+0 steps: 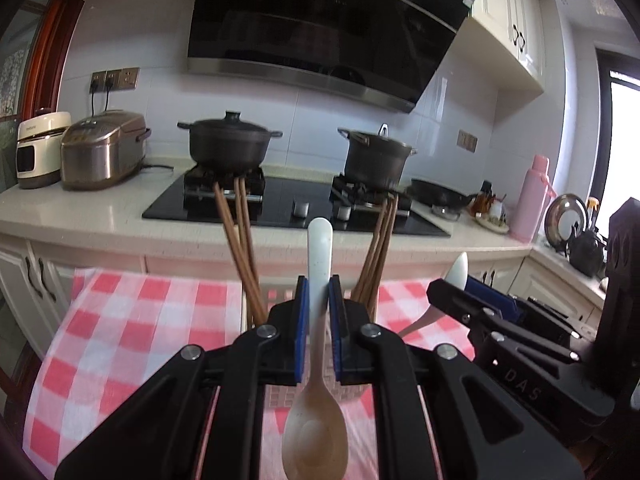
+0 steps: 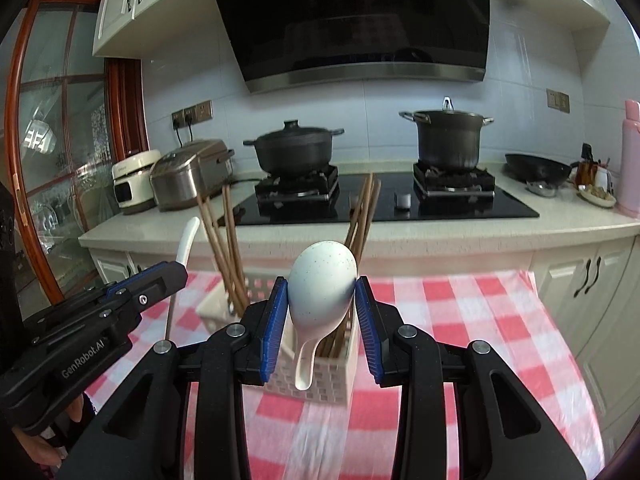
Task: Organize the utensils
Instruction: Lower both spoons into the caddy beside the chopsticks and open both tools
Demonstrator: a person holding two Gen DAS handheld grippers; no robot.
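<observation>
In the left wrist view my left gripper [image 1: 319,285] is shut on the handle of a pale spoon [image 1: 320,240]. The handle points up and the beige bowl hangs toward the camera. Behind it a white mesh basket [image 1: 280,394] holds two bunches of brown chopsticks [image 1: 240,240]. In the right wrist view my right gripper [image 2: 322,285] is shut on the bowl of a white speckled spoon [image 2: 322,276], whose handle hangs down in front of the basket [image 2: 320,376]. The left gripper [image 2: 176,276] shows at the left there. The right gripper [image 1: 456,282] shows at the right of the left wrist view.
A red-and-white checked cloth [image 2: 460,320] covers the table under the basket. Beyond it runs a counter with a black hob [image 2: 400,208], two dark pots [image 2: 296,152], two rice cookers [image 2: 192,176], a wok [image 2: 536,168] and a pink flask [image 2: 632,160].
</observation>
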